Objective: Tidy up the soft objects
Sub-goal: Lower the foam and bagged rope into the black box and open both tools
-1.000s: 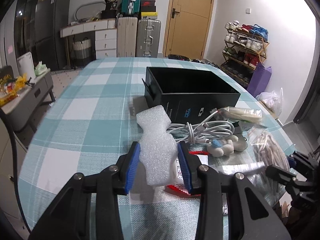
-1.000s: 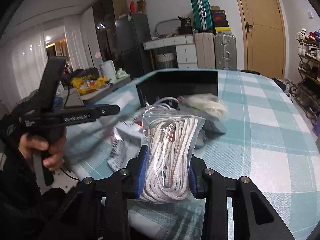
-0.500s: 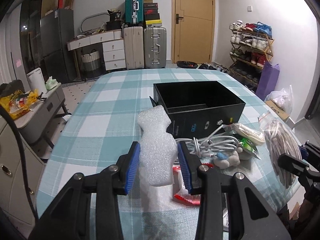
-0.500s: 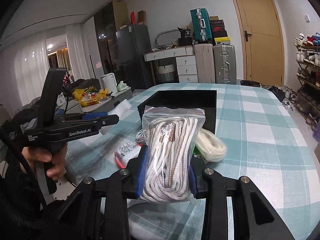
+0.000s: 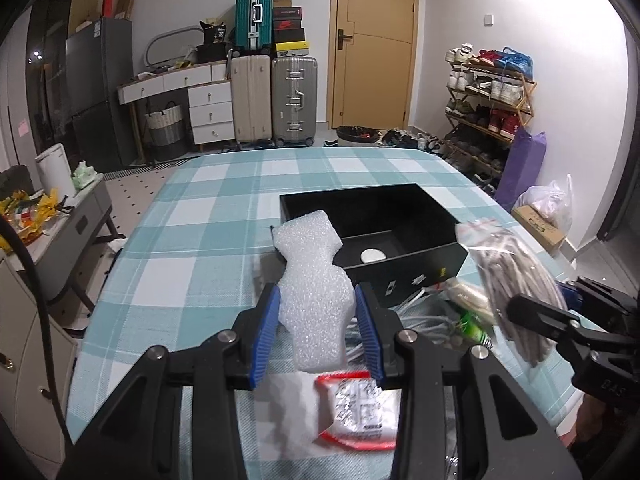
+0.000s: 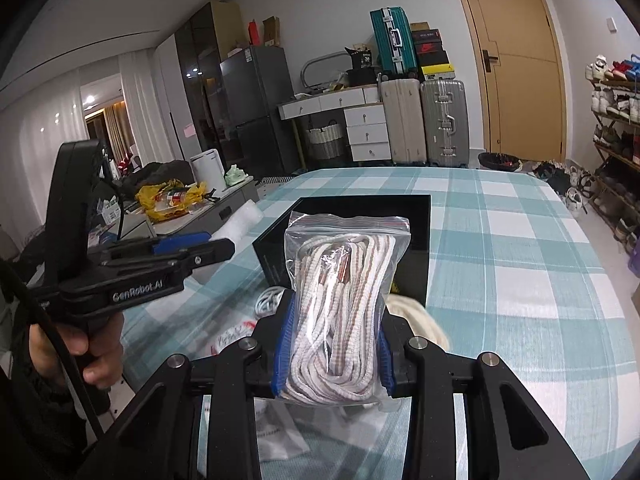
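Observation:
My left gripper (image 5: 316, 328) is shut on a white foam piece (image 5: 314, 280) and holds it above the table, just short of the open black box (image 5: 424, 256). A white disc (image 5: 373, 255) lies inside the box. My right gripper (image 6: 334, 344) is shut on a clear zip bag of white cord (image 6: 344, 300), held upright above the table in front of the black box (image 6: 416, 240). The bag also shows in the left wrist view (image 5: 516, 280), with the right gripper (image 5: 560, 320) at the right. The left gripper shows in the right wrist view (image 6: 200, 248).
On the checked tablecloth (image 5: 192, 256) by the box lie white cables (image 5: 400, 312), a cream bundle (image 6: 416, 316) and a red-edged packet (image 5: 360, 408). Suitcases (image 5: 276, 100), drawers and a shoe rack (image 5: 488, 96) stand beyond the table.
Both grippers have risen with their loads and drawn level with the box, so its inside now shows. The bag has swung closer to the box's near side.

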Demonstrator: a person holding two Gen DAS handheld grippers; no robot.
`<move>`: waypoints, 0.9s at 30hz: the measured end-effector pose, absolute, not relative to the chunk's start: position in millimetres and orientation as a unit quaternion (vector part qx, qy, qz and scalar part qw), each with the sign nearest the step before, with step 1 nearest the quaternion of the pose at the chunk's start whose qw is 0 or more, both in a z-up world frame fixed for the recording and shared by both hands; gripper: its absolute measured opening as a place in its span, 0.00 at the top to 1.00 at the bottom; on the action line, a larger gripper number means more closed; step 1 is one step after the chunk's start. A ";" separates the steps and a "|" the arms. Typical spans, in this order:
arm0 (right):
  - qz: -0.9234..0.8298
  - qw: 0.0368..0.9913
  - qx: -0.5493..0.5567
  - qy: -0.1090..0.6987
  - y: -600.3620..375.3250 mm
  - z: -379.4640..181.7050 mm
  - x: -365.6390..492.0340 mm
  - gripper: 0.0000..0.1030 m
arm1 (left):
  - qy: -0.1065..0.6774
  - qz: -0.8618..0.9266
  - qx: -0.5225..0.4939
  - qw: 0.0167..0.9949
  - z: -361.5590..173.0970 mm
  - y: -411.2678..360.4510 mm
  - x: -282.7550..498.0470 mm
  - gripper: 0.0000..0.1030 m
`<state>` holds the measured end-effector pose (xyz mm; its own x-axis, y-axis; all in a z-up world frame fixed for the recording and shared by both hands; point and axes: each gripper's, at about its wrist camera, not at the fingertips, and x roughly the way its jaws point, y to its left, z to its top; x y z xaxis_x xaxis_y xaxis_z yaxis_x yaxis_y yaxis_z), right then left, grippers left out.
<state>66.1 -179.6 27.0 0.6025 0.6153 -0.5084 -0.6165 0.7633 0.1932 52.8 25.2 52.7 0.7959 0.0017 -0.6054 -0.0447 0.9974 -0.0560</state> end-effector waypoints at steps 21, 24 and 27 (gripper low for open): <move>0.332 0.882 0.001 0.336 -153.1 48.3 139.3 0.66 | 0.326 -0.014 -0.044 0.944 57.8 21.2 93.6 0.64; 0.332 0.879 -0.006 0.343 -147.3 48.4 147.9 0.66 | 0.329 -0.017 -0.047 0.943 56.7 20.5 99.8 0.64; 0.335 0.875 -0.015 0.350 -140.6 47.4 157.2 0.66 | 0.330 -0.021 -0.046 0.943 56.6 18.8 106.2 0.64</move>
